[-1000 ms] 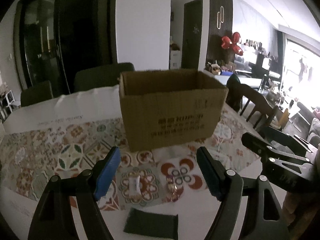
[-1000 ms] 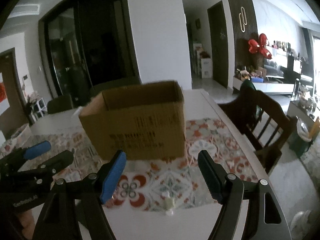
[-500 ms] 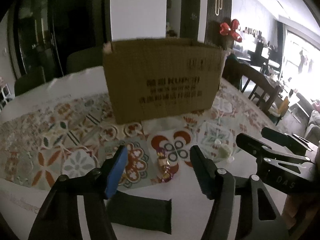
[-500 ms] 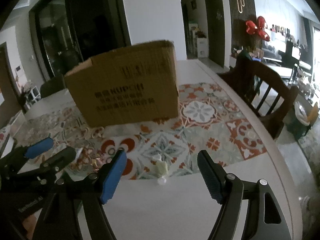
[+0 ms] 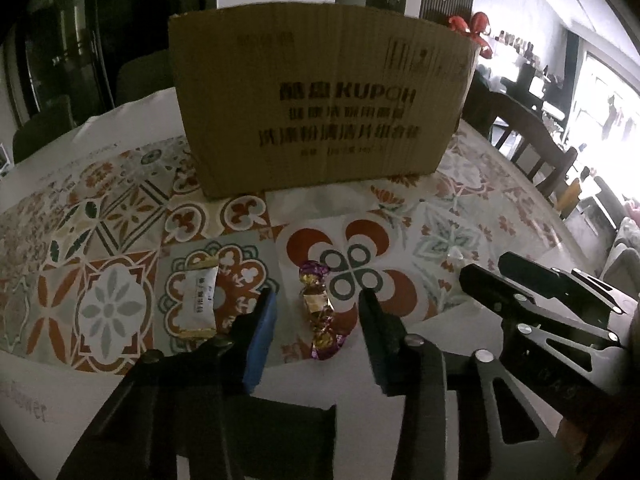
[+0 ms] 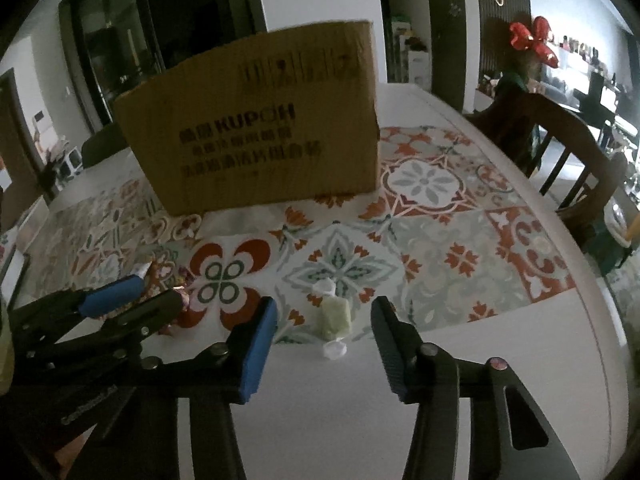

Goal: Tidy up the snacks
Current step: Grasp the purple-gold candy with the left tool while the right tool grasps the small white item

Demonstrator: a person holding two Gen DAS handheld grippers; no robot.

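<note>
A brown cardboard box (image 5: 320,104) stands on the patterned tablecloth; it also shows in the right wrist view (image 6: 260,128). My left gripper (image 5: 318,312) is open, low over the table, its fingers either side of a purple and gold wrapped candy (image 5: 320,312). A white snack packet (image 5: 198,302) lies just left of it. My right gripper (image 6: 324,320) is open, straddling a pale green wrapped candy (image 6: 334,316). The left gripper also shows at the left of the right wrist view (image 6: 132,300), and the right gripper at the right of the left wrist view (image 5: 516,276).
A dark flat packet (image 5: 288,436) lies under the left gripper near the table's front edge. Wooden chairs (image 6: 560,152) stand along the table's right side. The white table edge (image 6: 560,360) curves close on the right.
Both grippers have dropped and moved forward toward the table. The purple candy now lies between the left fingers and the green candy between the right fingers. The box looms larger.
</note>
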